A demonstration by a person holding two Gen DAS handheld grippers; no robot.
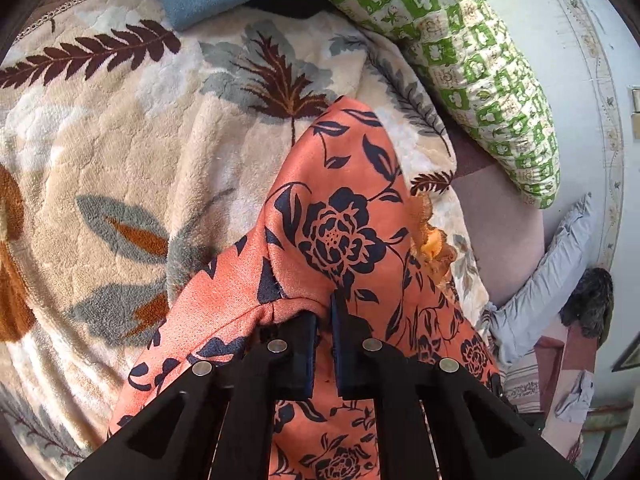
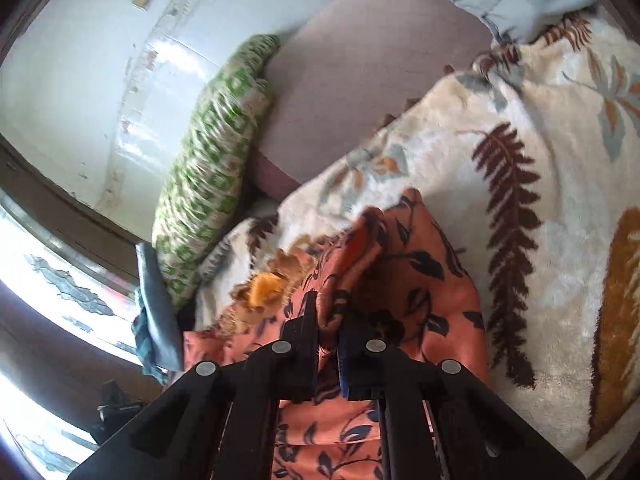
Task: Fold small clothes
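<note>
Orange floral garment (image 1: 340, 220) lies draped over the leaf-patterned fleece blanket (image 1: 120, 152) on the bed, beside a green checked pillow (image 1: 480, 80), with both grippers pinching it. The left gripper (image 1: 325, 312) is closed narrowly on a fold of the cloth; the right gripper (image 2: 329, 324) likewise clamps a bunched edge near the orange lace trim (image 2: 264, 286). For a clean fold, both grips should likely lift together, keep the fabric taut between them, and lay the edge flat without dragging the blanket.

The green checked pillow (image 2: 212, 172) is blurred in the right wrist view. The orange floral garment (image 1: 344, 216) is cut off at the bottom edge, partly hidden behind the left gripper (image 1: 324, 320).
</note>
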